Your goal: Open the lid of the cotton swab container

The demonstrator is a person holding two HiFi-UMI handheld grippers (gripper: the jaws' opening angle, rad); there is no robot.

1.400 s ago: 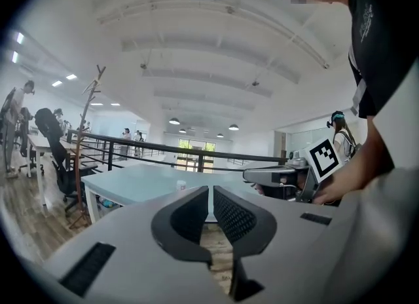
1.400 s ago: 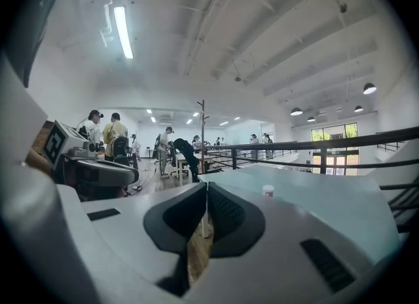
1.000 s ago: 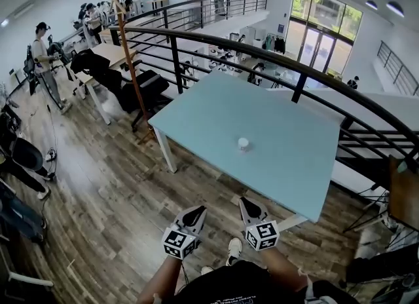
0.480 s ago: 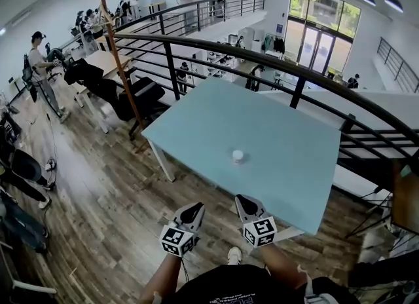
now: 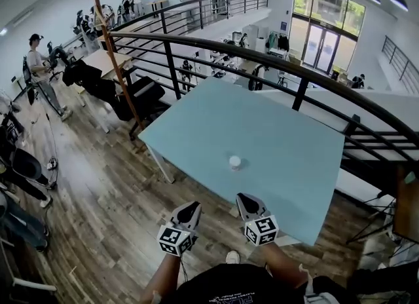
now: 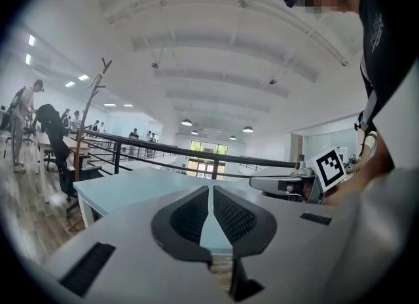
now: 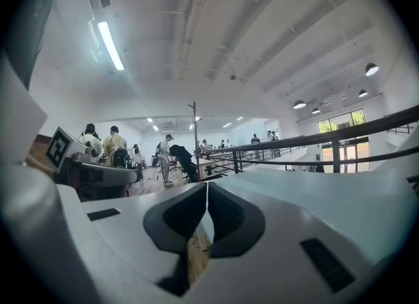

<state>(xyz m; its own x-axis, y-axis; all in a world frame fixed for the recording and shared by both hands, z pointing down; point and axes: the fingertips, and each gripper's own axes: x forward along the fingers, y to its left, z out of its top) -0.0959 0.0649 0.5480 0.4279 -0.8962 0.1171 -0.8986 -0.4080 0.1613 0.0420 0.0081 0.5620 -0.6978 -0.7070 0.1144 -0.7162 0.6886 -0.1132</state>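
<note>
Cotton swab container point(image 5: 234, 162): it stands upright on the table point(image 5: 308, 165), alone, in the near half of the top. The lid is on, as far as so small a view allows. Nothing touches it. It does not show in either gripper view.

Progress: nil on the task proper. You have made no contact, no grip and no lift of the lid. By my reading you are in the approach only. What is left is all of it: reach the container, steady the body with one gripper, take the lid with the other, and open it.

Left gripper point(image 5: 190, 211): it is held low at 7 o'clock from the container, well apart from it, over the floor short of the table. In its own view point(image 6: 211, 192) the jaws are drawn together to a mere slit with nothing between them.

Right gripper point(image 5: 247, 202): it is at 5 o'clock from the container, at the near table edge and still apart from it. In its own view point(image 7: 205, 190) the jaws are pressed together and empty.

Change against the earlier frames: the table and container sit lower and nearer in the head view, so you have closed the distance. The container has not shifted on the top. Both grippers keep the same carry and the same jaw setting. The railing point(image 5: 216, 42) beyond the table is unchanged.
</note>
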